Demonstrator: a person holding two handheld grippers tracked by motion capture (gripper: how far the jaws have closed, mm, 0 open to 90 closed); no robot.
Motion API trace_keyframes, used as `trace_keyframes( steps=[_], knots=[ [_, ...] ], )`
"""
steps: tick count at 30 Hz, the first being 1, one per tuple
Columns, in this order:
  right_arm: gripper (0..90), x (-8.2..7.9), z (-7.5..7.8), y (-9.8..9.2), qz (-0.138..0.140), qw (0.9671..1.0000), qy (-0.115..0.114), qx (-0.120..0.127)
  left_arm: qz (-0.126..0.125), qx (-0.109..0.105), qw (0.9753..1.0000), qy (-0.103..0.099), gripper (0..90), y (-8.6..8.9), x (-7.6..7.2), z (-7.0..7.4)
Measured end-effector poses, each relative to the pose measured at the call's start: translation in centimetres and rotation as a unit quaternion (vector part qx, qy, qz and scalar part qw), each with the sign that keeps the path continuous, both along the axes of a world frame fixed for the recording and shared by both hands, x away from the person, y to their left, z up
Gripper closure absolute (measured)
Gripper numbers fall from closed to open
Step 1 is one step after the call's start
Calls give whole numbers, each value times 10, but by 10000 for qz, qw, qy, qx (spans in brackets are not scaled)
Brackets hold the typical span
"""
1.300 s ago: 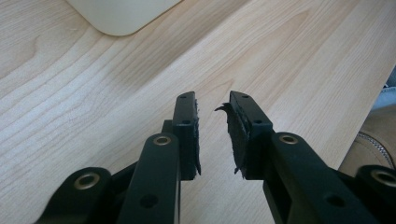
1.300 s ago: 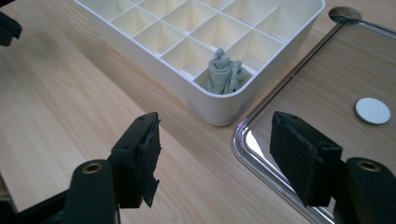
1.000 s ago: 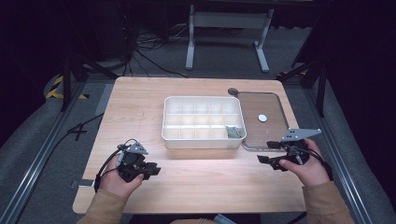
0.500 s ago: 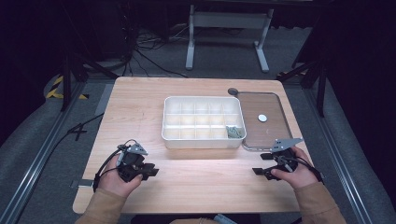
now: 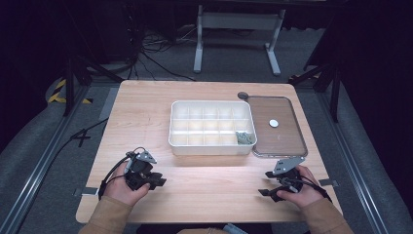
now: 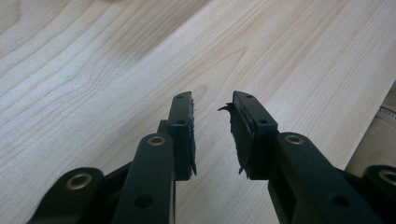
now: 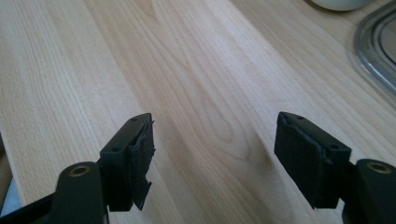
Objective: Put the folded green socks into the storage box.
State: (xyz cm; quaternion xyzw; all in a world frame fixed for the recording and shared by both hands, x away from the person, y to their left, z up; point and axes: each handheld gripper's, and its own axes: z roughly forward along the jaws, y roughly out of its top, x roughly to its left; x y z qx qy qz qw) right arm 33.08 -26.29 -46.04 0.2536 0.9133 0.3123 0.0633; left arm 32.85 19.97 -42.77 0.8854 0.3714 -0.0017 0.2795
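My left gripper (image 5: 157, 182) rests near the table's front left, held by a hand, its jaws pointing right. In the left gripper view its jaws (image 6: 212, 99) stand a narrow gap apart over bare wood, with nothing between them. Near the front right edge, my right gripper (image 5: 264, 184) points left. In the right gripper view, that gripper (image 7: 215, 122) is wide open and empty above the tabletop. A white compartment box (image 5: 175, 127) sits mid-table with small grey parts (image 5: 245, 138) in its near right cell.
A brown tray with a metal rim (image 5: 254, 152) lies right of the box and holds a white disc (image 5: 273, 123). Its rim (image 7: 373, 51) shows in the right gripper view. A dark round thing (image 5: 242, 95) sits behind it. Bare wood lies between the grippers.
My right gripper has drawn back from beside the brown tray toward the front edge of the table. The left gripper has stayed put.
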Motion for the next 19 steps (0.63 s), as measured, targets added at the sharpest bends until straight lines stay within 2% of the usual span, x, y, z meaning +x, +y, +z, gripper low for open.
trace_keyframes(
  steps=[3, 5, 8, 12, 16, 19],
  knots=[
    [285, -4, -4, 2, 40, 9998, -213, 40, -52, 34, 10000, 43, 690, -3, 1, -3],
    [296, -5, -4, 2, 65, 9995, -317, 32, -178, 87, 9997, 112, 673, -5, 2, -6],
    [303, -8, -6, 0, -121, 9987, -478, 106, -256, 187, 9994, 147, 654, -10, 2, -12],
    [298, -7, -12, -6, -369, 9977, -537, 200, -377, 273, 9987, 216, 639, -13, 3, -18],
    [286, -3, -15, -11, -527, 9968, -558, 242, -429, 314, 9985, 103, 606, -15, 2, -21],
    [275, -3, -17, -12, -563, 9963, -575, 313, -398, 299, 9987, 101, 592, -15, 4, -24]
  ],
)
